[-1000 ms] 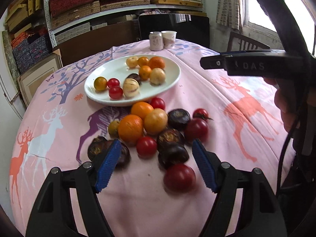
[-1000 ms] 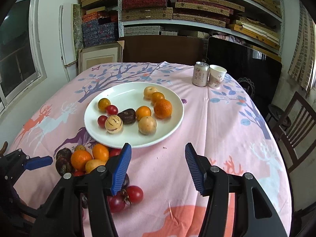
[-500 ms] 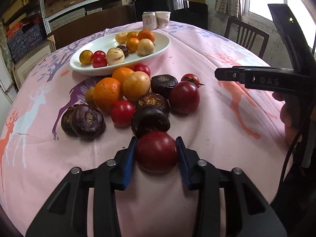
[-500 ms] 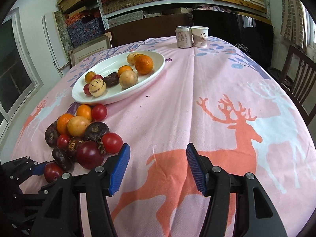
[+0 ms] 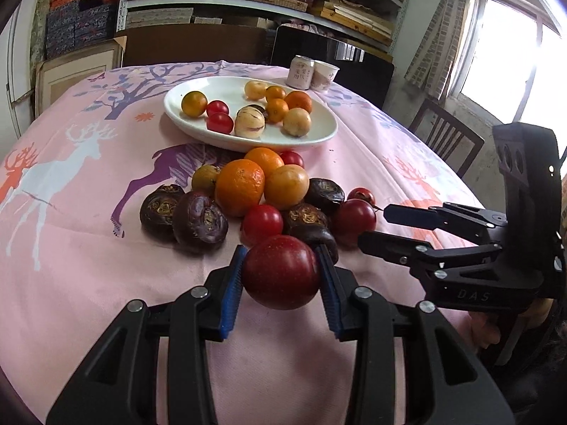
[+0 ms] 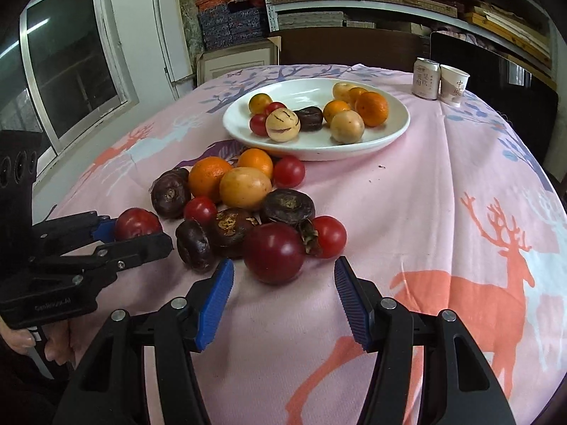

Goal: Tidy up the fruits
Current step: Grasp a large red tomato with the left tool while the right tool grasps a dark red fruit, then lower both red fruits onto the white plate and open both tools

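The dark red plum (image 5: 281, 272) sits clamped between the blue pads of my left gripper (image 5: 282, 276), at the near edge of the loose fruit pile (image 5: 262, 194); my right gripper (image 6: 283, 301) gapes apart near another plum (image 6: 273, 252); the white plate (image 6: 389, 134) lies farther off on the pink tablecloth (image 6: 443, 194).

left tool (image 5: 281, 276): clamped, pads gripping | right tool (image 6: 283, 299): spread wide, holding nothing
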The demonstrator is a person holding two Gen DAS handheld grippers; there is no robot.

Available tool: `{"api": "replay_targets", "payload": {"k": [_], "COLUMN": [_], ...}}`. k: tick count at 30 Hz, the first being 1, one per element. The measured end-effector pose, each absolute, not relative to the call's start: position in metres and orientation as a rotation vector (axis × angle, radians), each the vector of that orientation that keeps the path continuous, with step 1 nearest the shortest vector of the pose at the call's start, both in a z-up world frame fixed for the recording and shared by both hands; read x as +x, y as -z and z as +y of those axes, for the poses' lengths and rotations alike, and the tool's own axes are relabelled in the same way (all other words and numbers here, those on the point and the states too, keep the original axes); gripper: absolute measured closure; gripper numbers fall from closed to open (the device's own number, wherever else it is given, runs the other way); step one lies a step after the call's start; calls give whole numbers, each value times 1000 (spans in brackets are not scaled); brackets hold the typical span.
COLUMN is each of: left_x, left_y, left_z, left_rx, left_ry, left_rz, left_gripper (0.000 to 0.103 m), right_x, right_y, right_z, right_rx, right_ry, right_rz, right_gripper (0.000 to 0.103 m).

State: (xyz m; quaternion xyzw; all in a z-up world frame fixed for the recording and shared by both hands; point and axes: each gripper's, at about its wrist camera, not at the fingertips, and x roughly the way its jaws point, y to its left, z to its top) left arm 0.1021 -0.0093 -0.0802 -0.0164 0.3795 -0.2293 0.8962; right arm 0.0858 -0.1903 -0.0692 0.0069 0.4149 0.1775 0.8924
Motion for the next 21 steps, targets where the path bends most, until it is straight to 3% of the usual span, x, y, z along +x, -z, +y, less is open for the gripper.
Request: {"api": "replay_targets", "payload": {"k": [7,21], "left_x": [101,97], "left_y": [82,81], "left_z": [-7,-8], "left_rx": [-46,-40], "left_ry": [480,458], "left_rz": [789,774], "left_gripper": [64,64], "right_x": [101,83], "right_y": [79,72], "right_z": [-180,-203], "right_rx": [32,109], "right_ry": [-351,-361], "right_rz": [914,855], "right_gripper": [62,62]}}
